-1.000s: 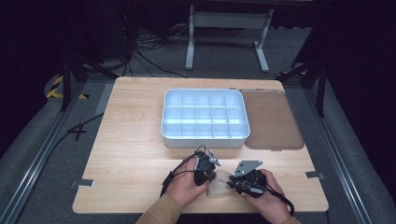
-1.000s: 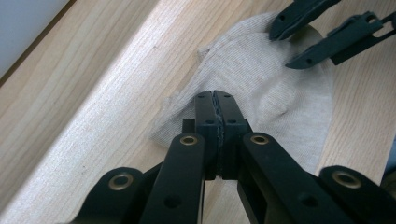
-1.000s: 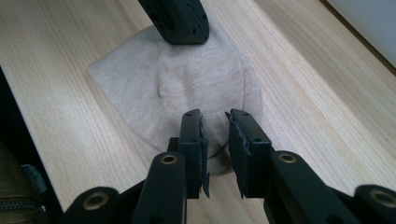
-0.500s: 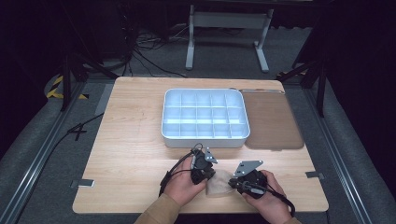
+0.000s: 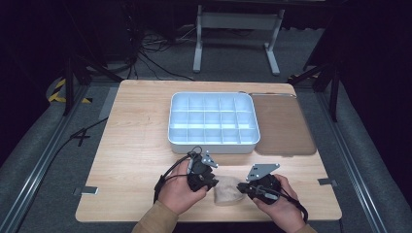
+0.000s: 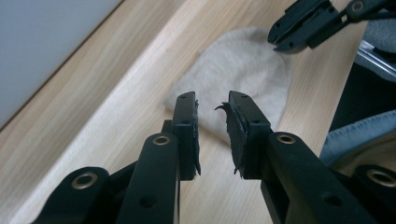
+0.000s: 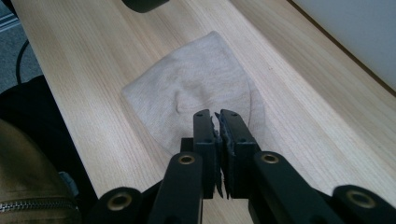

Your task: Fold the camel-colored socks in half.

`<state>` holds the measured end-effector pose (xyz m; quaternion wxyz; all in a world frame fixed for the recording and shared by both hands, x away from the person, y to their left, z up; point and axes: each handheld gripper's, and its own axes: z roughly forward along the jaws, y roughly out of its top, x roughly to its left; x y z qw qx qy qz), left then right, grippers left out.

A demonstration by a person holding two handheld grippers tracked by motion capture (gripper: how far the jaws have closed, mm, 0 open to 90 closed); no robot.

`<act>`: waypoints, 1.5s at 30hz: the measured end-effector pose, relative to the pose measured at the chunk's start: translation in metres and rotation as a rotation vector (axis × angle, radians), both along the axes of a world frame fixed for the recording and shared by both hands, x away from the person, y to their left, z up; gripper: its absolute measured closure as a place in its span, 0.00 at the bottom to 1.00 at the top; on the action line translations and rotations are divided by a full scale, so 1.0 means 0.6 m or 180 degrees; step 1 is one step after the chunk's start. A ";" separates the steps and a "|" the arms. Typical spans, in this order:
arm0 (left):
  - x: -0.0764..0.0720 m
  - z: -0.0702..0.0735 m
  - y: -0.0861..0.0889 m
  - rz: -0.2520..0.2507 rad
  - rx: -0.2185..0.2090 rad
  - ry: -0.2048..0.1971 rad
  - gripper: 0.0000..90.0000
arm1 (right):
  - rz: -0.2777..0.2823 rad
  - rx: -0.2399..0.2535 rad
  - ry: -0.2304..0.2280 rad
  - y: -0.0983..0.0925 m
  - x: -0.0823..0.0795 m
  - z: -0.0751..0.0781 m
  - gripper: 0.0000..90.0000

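A beige knitted cloth (image 5: pixel 228 192) lies flat on the wooden table (image 5: pixel 136 145) near its front edge, between my two hands. My left gripper (image 5: pixel 208 182) hovers at the cloth's left end. In the left gripper view the cloth (image 6: pixel 243 70) lies beyond my left gripper (image 6: pixel 212 100), whose jaws have just been opening, with nothing between them. My right gripper (image 5: pixel 248 188) sits at the cloth's right end. Its jaws (image 7: pixel 215 114) have just been closing and stand almost together over the cloth (image 7: pixel 196 88), with no fabric seen between them.
A white tray (image 5: pixel 212 144) divided into several compartments stands mid-table behind my hands. A flat brown lid (image 5: pixel 283 127) lies to its right. The table's front edge runs just under my wrists. Cables trail from both grippers.
My left gripper has lifted a little off the cloth and its jaws have parted. The right gripper stays in place with its jaws drawn closer together.
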<state>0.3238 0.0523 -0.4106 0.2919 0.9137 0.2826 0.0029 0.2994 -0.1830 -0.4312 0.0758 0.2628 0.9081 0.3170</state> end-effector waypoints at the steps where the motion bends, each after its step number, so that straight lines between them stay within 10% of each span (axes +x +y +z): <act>1: 0.001 -0.002 0.002 0.0015 0.0028 0.0029 0.81 | -0.0004 0.0005 0.0015 0.001 0.001 -0.002 0.97; 22: 0.005 -0.060 -0.008 0.0042 0.0304 0.0383 0.81 | 0.0090 0.0029 0.0179 0.021 0.017 -0.041 0.97; 45: 0.001 -0.066 -0.029 -0.0128 0.0410 0.0156 0.85 | 0.0112 0.0053 0.0142 0.019 0.015 -0.043 0.97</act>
